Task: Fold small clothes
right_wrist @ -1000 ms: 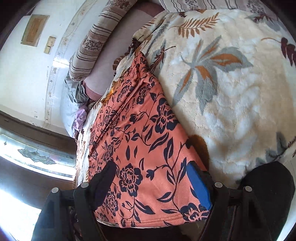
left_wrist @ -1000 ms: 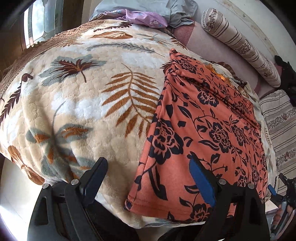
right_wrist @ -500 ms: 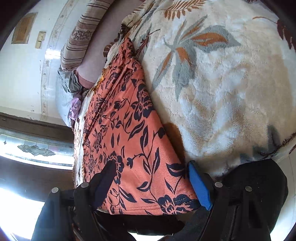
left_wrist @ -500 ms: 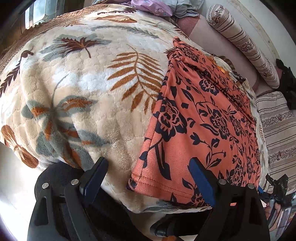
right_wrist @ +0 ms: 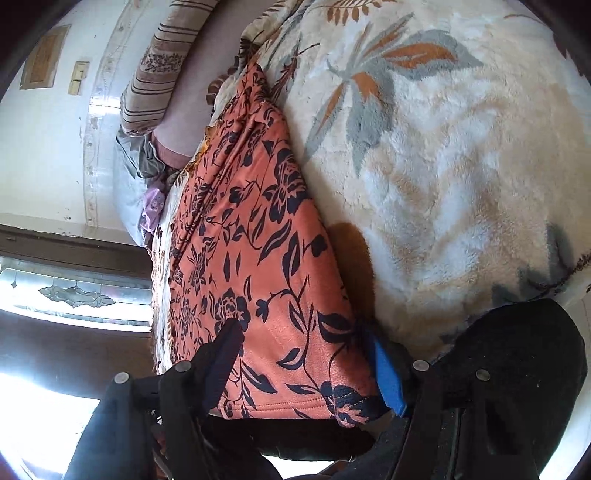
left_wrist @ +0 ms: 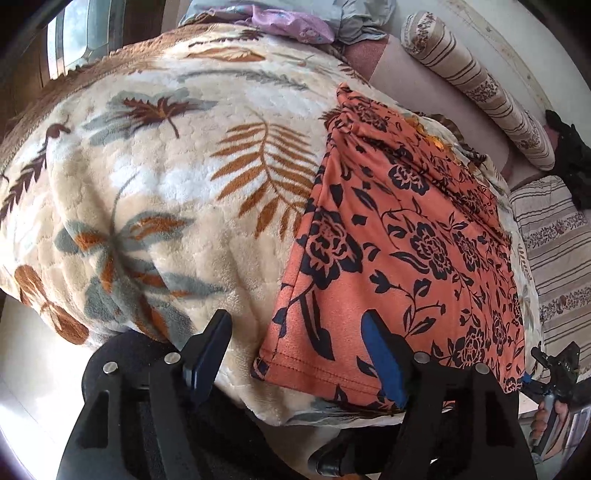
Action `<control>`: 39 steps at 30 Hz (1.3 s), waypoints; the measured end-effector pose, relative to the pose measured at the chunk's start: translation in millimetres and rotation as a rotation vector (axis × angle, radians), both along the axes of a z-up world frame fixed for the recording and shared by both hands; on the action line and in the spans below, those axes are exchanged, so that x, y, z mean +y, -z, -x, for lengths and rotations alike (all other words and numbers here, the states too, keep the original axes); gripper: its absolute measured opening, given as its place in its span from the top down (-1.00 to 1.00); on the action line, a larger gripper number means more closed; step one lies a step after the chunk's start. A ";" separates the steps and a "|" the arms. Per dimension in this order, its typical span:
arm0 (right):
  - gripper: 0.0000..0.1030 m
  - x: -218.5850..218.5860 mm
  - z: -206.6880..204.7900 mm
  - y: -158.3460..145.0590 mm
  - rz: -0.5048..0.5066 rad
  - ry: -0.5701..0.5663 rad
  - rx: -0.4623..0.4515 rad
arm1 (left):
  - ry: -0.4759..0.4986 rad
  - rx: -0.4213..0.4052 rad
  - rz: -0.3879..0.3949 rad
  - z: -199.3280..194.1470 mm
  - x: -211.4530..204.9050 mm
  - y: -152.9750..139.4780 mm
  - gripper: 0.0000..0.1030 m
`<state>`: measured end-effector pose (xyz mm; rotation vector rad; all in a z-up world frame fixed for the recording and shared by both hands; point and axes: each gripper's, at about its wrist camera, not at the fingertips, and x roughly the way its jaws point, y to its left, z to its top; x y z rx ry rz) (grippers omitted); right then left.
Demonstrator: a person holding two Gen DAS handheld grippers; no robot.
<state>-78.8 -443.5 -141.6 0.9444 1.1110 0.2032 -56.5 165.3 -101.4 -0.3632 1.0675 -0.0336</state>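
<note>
An orange garment with a dark flower print (left_wrist: 406,236) lies flat on a cream leaf-patterned blanket (left_wrist: 166,192), its hem at the bed's near edge. My left gripper (left_wrist: 295,343) is open over the garment's near left corner, one finger on the blanket, one over the cloth. My right gripper (right_wrist: 303,354) is open over the near right corner of the garment (right_wrist: 258,236), jaws straddling the hem. The right gripper also shows at the far right of the left wrist view (left_wrist: 554,373).
A striped bolster (left_wrist: 476,85) and a striped pillow (left_wrist: 554,236) lie at the bed's far side. Grey and purple clothes (left_wrist: 291,22) are piled at the far end. A window (right_wrist: 74,291) is beside the bed. A black seat (right_wrist: 517,354) is below the bed edge.
Both grippers drew back toward the bed edge, then came forward again over the hem corners. Both stayed open. The garment has not moved.
</note>
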 end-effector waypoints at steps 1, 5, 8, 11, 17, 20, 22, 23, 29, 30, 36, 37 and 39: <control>-0.37 -1.5 0.2 -0.4 0.002 0.001 -0.002 | 0.008 -0.025 -0.010 1.5 -1.9 -6.5 -0.43; -0.37 -8.3 0.7 6.1 -0.039 0.016 -0.004 | 0.032 -0.007 -0.026 -10.9 -6.8 1.3 -0.43; -0.35 -5.5 1.0 5.4 -0.035 -0.006 -0.010 | 0.014 0.092 -0.023 -20.6 -7.9 28.5 -0.29; 0.05 -3.3 3.3 4.2 -0.009 -0.033 0.000 | 0.022 0.080 -0.081 -16.2 -13.6 25.7 0.14; 0.03 -4.4 3.9 9.6 -0.023 -0.029 0.011 | -0.001 0.088 -0.049 -14.1 -5.5 23.3 0.45; -0.35 0.2 3.9 6.9 -0.030 -0.044 -0.024 | -0.003 0.079 -0.021 -12.1 -4.9 23.6 -0.01; -0.35 4.2 3.4 6.1 -0.006 -0.055 -0.025 | 0.013 0.077 -0.045 -10.4 -9.6 23.8 -0.02; -0.35 5.9 3.2 5.3 0.003 -0.060 -0.025 | 0.028 0.078 -0.068 -10.5 -13.0 23.7 0.00; 0.24 3.6 2.7 6.2 0.034 -0.068 0.018 | 0.048 0.065 -0.070 -10.5 -12.0 14.9 0.85; 0.25 3.8 3.5 3.9 0.032 -0.070 0.014 | 0.047 0.049 -0.066 -8.6 -11.6 9.1 0.85; -0.51 1.7 0.8 1.4 -0.007 -0.052 -0.010 | 0.036 0.063 -0.047 -13.4 -5.6 15.9 0.73; -0.58 2.5 0.0 5.1 -0.015 -0.049 0.000 | 0.024 0.089 -0.049 -15.2 -4.9 24.2 0.61; -0.58 5.4 -0.5 4.7 0.000 -0.059 -0.007 | 0.012 0.059 -0.030 -12.7 -4.7 25.1 0.51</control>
